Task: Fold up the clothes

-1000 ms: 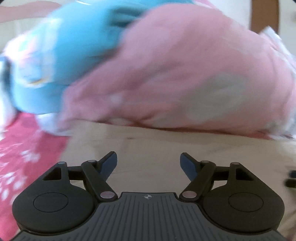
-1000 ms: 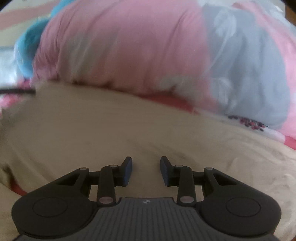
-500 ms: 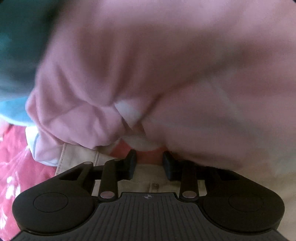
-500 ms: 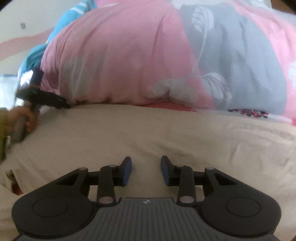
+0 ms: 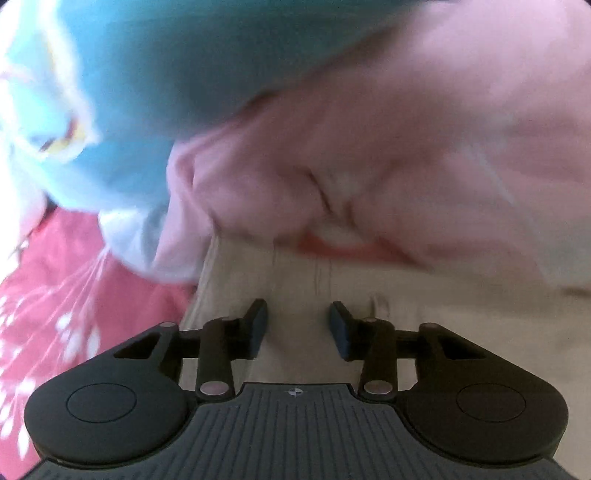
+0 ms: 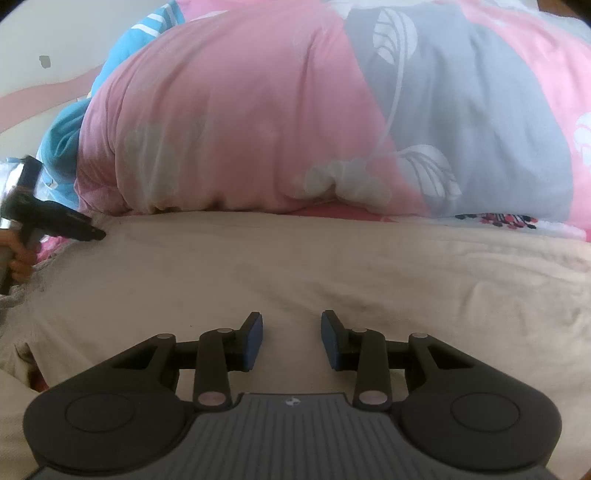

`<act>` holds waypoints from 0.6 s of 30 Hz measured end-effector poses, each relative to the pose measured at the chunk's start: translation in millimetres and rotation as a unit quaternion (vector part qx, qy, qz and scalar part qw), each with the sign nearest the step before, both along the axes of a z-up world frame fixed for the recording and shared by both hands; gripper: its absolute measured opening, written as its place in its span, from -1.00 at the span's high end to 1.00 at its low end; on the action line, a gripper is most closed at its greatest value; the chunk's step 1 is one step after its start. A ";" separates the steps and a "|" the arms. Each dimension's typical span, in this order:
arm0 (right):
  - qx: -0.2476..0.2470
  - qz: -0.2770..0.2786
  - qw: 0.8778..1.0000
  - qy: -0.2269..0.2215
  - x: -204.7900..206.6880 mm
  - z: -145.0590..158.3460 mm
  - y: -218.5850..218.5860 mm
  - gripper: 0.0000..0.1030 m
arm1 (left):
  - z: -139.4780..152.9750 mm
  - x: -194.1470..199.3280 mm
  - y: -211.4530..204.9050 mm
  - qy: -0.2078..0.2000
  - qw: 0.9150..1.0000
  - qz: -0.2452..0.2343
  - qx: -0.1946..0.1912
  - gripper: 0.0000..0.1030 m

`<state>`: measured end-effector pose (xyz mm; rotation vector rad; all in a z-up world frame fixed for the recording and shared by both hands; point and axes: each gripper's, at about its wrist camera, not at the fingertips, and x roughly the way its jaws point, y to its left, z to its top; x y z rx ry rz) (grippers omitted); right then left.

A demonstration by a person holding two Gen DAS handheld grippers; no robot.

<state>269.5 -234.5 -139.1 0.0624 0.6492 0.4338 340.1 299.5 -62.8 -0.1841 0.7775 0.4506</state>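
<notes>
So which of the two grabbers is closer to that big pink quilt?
Left. The left gripper is opening at the beige garment's far edge, beside the pink quilt; the right gripper sits farther back.

Beige garment [image 6: 295, 266] — pink quilt [image 6: 221, 122] (grey leaf-print patches)

A pale wall [image 6: 44, 33] with a pink stripe stands behind the bed's pink-and-grey floral quilt [image 6: 332, 110] in daylight

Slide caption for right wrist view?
Right gripper open over beige garment, pink quilt behind, left gripper at its far edge.
</notes>
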 end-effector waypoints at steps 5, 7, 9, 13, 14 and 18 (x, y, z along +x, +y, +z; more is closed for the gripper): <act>0.004 0.002 1.000 0.002 1.4 -1.9 -1.5 0.25 | 7.3 0.9 6.7 -0.008 1.000 0.025 -0.010 0.17; 0.006 0.002 1.000 0.003 1.0 -2.3 -2.1 0.25 | 14.8 -20.2 9.6 -0.016 0.999 0.033 -0.019 0.15; 0.006 0.002 1.000 0.003 0.9 -2.7 -2.0 0.25 | 27.0 -52.8 12.2 -0.036 0.998 0.039 -0.026 0.13; 0.005 0.003 1.000 0.005 0.4 -3.0 -1.4 0.24 | 52.1 -135.0 6.8 -0.076 0.995 0.044 -0.037 0.01; 0.005 0.004 1.000 0.006 0.3 -2.8 -1.6 0.24 | 57.5 -157.4 2.1 -0.086 0.995 0.044 -0.039 -0.04; 0.011 -0.002 1.000 0.020 -4.2 4.2 -9.9 0.23 | 73.4 -229.4 -15.6 -0.118 0.989 0.064 -0.057 -0.16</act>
